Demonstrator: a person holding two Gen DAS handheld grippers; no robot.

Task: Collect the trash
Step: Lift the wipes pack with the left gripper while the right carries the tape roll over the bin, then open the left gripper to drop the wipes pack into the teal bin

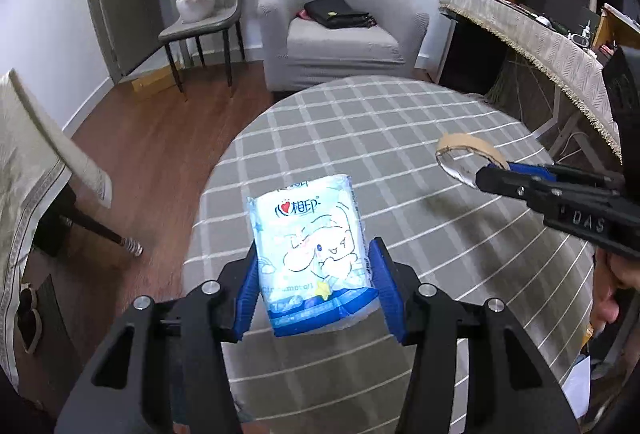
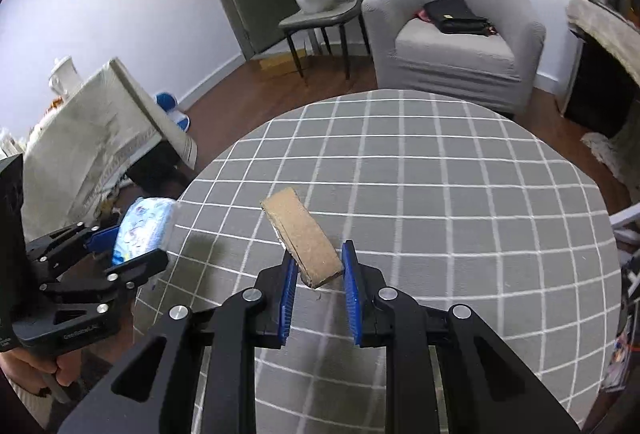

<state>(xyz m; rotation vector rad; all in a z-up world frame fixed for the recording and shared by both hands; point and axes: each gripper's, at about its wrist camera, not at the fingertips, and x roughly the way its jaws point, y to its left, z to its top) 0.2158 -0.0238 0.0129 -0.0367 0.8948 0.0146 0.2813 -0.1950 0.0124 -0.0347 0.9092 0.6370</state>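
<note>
A blue-and-white tissue pack (image 1: 308,234) with a cartoon print sits between the blue pads of my left gripper (image 1: 316,254), which is shut on it above the near left side of the round table (image 1: 360,122). From the right wrist view the same pack (image 2: 144,222) hangs at the table's left rim in the left gripper (image 2: 132,246). A squashed brown cardboard ring (image 2: 308,234) is pinched in my right gripper (image 2: 319,254), which is shut on it above the checked cloth (image 2: 440,174). In the left wrist view the ring (image 1: 468,158) juts out from the right gripper (image 1: 492,174).
Beyond the table stand a grey armchair (image 1: 340,34) with a black bag and a grey chair (image 1: 204,22) bearing potted plants. A fringed desk (image 1: 540,42) runs along the right. Cloth-covered furniture (image 2: 92,130) stands left over wooden floor (image 1: 160,146). Hands (image 2: 48,366) grip the handles.
</note>
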